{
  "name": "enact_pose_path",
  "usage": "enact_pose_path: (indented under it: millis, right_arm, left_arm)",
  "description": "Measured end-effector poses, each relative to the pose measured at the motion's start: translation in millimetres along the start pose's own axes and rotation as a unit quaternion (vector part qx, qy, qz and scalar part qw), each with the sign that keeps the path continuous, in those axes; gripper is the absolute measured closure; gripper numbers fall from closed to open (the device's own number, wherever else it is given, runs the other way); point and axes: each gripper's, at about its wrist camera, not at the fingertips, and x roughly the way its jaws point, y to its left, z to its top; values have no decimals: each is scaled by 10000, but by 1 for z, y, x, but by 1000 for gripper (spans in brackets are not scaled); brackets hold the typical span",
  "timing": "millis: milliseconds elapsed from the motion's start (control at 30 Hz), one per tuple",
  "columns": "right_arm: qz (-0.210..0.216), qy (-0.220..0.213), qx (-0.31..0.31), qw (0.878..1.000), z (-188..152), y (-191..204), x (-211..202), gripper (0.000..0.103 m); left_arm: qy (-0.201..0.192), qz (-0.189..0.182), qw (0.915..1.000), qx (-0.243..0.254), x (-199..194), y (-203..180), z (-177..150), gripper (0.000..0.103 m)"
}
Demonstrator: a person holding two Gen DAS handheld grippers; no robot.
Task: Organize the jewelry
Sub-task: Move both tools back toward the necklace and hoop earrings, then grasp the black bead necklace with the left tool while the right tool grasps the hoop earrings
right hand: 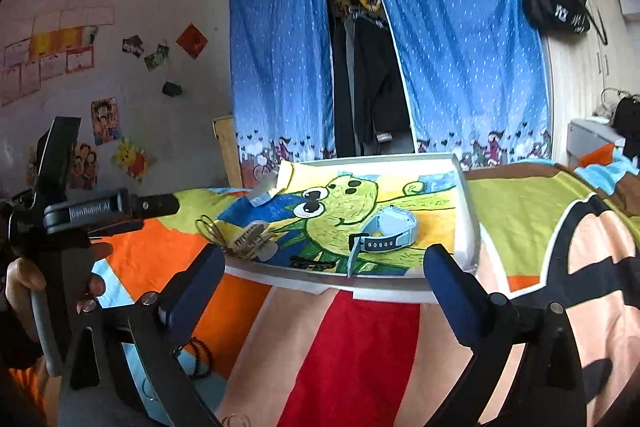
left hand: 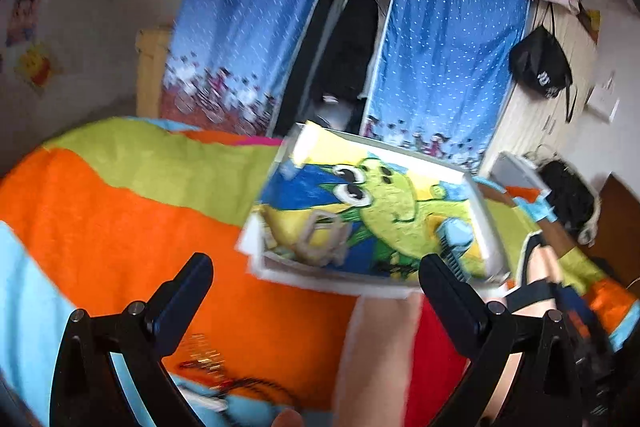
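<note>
The white tray (right hand: 468, 211), lined with a drawing of a green cartoon creature, lies on the bright patterned blanket (right hand: 360, 355) and serves as the landmark here. Inside the tray, toward its right half, lies a light blue watch (right hand: 390, 231) with its strap curled; toward the left half sits a beige hair clip (right hand: 250, 241), and a thin loop of bracelets (right hand: 210, 229) leans over the tray's left rim. A small dark piece (right hand: 310, 263) rests just inside the near rim, too blurred to identify.

The right gripper (right hand: 324, 273) stands released, jaws wide apart with nothing between them, on the near side of the tray; its fingertips frame the near rim without touching it. The left gripper (left hand: 316, 277) is likewise spread wide and empty, also on the near side of the tray, off toward its left corner; in the right wrist view a hand (right hand: 24, 291) holds its handle left of the tray.

Nearer than the tray, on the blanket, a dark beaded bracelet (right hand: 198, 357) lies just beside the right gripper's left finger, and a gold and red chain (left hand: 204, 361) lies by the left gripper's left finger
</note>
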Motion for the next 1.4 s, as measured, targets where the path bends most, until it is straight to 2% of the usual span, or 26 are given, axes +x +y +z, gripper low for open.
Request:
enact_pose_path:
  millis: [133, 267, 533, 767, 933, 1200, 1267, 1333, 1400]
  right_arm:
    - [-53, 6, -139, 9999, -17, 13, -22, 4]
    - [85, 128, -280, 9995, -44, 26, -40, 4]
    - [325, 645, -675, 9951, -100, 42, -55, 4]
    - [650, 1297, -909, 9852, -147, 51, -49, 4]
    - [797, 1648, -992, 9781, -164, 48, -40, 4]
    - [1023, 1827, -1016, 9725, -169, 49, -23, 5]
    - [1087, 1857, -1013, 9713, -169, 50, -16, 11]
    - [1136, 1900, -1034, 9697, -169, 52, -7, 19]
    - [1183, 1929, -1050, 9684, -168, 54, 0, 22]
  left_arm:
    - [-71, 131, 9994, 300, -26, 8, -26, 0]
    - [1, 154, 9990, 414, -49, 20, -56, 0]
    - [611, 345, 9959, 576, -73, 62, -128, 0]
    - [1225, 352, 9894, 696, -69, 92, -187, 0]
    - [1413, 217, 9865, 803, -56, 96, -200, 0]
    - [1525, -222, 9828, 1016, -38, 89, -203, 0]
    - [1558, -337, 9813, 1081, -33, 87, -199, 1]
    - [1579, -438, 9796, 1167, -27, 86, -195, 5]
    - [1607, -559, 9778, 1222, -21, 85, -189, 11]
